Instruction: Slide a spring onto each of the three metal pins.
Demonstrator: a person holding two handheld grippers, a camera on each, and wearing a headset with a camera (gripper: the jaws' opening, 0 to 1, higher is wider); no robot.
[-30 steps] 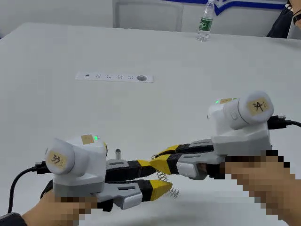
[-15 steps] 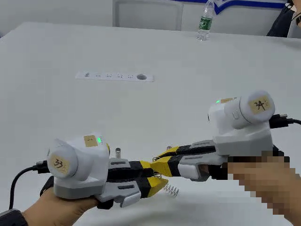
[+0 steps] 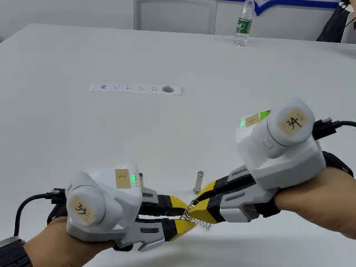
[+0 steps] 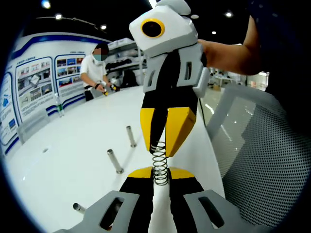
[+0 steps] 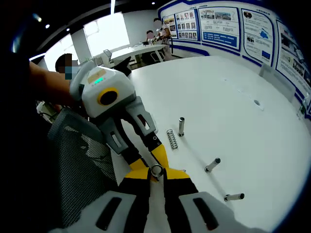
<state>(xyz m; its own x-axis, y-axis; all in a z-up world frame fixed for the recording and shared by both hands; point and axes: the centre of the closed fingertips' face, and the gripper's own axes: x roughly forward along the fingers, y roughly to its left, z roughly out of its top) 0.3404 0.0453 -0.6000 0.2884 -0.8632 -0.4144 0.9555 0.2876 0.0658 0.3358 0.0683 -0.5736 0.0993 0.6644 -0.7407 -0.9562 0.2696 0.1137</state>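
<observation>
A short steel spring (image 4: 160, 164) bridges both pairs of jaws. My left gripper (image 4: 159, 174) is shut on its near end, and my right gripper (image 5: 156, 175) is shut on the ring end (image 5: 156, 170). In the head view the left gripper (image 3: 186, 216) and right gripper (image 3: 193, 207) meet tip to tip low over the table, with a spring coil (image 3: 199, 220) just under them. A second spring (image 5: 171, 138) lies loose on the table. Three bare metal pins (image 5: 181, 126) (image 5: 212, 165) (image 5: 233, 197) stand nearby; one pin (image 3: 198, 182) rises just behind the tips.
The white table (image 3: 167, 133) carries a power strip (image 3: 135, 89) farther back and a water bottle (image 3: 242, 25) at the far edge. A mesh chair (image 4: 262, 155) stands beside the table's near edge. People stand in the background.
My left jaws, open around a spring a second ago, have shut on it. The right gripper has tilted up and brought its tips to that spring. Both hands moved slightly right.
</observation>
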